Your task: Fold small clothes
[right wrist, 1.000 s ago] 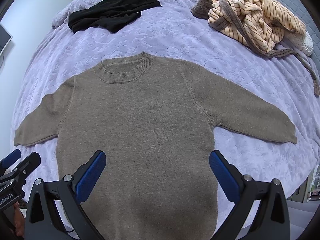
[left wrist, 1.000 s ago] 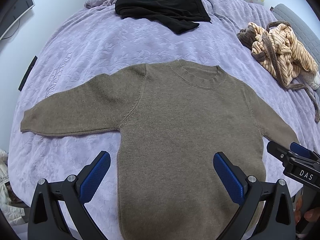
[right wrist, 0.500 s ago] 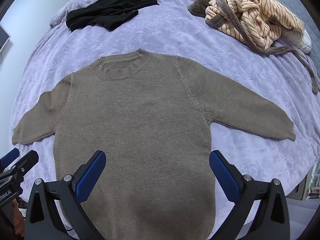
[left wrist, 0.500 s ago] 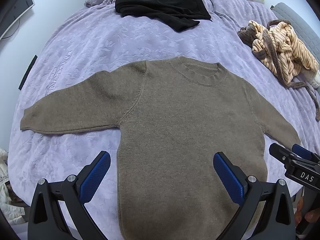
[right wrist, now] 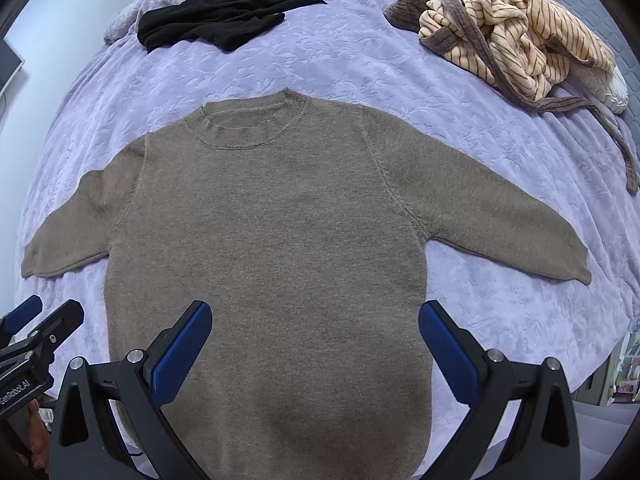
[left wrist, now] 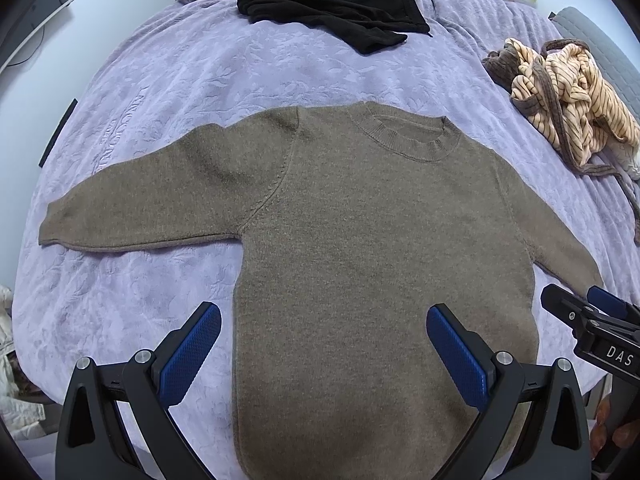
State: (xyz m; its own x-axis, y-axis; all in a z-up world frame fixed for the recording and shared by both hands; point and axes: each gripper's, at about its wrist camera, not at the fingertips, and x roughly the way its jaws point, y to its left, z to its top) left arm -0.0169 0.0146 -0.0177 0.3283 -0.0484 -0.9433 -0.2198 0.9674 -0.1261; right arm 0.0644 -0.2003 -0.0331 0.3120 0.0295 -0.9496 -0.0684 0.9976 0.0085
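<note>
A small brown knit sweater (left wrist: pixel 360 240) (right wrist: pixel 272 232) lies flat and face up on a lilac bedspread, both sleeves spread out to the sides and the ribbed collar at the far end. My left gripper (left wrist: pixel 324 356) hovers open above the sweater's lower left body, with nothing between its blue pads. My right gripper (right wrist: pixel 314 350) hovers open above the lower right body, also holding nothing. In the left wrist view the right gripper (left wrist: pixel 588 312) pokes in at the right edge; in the right wrist view the left gripper (right wrist: pixel 38 316) pokes in at the left edge.
A black garment (left wrist: pixel 332 8) (right wrist: pixel 228 20) lies crumpled at the far end of the bed. A cream and brown striped garment (left wrist: pixel 568 92) (right wrist: pixel 516 40) is heaped at the far right. The lilac bedspread (left wrist: pixel 200 92) drops off at the near and left edges.
Both grippers have drawn slightly nearer over the sweater; it looms a little larger. The sweater itself has not moved and both grippers stay open.
</note>
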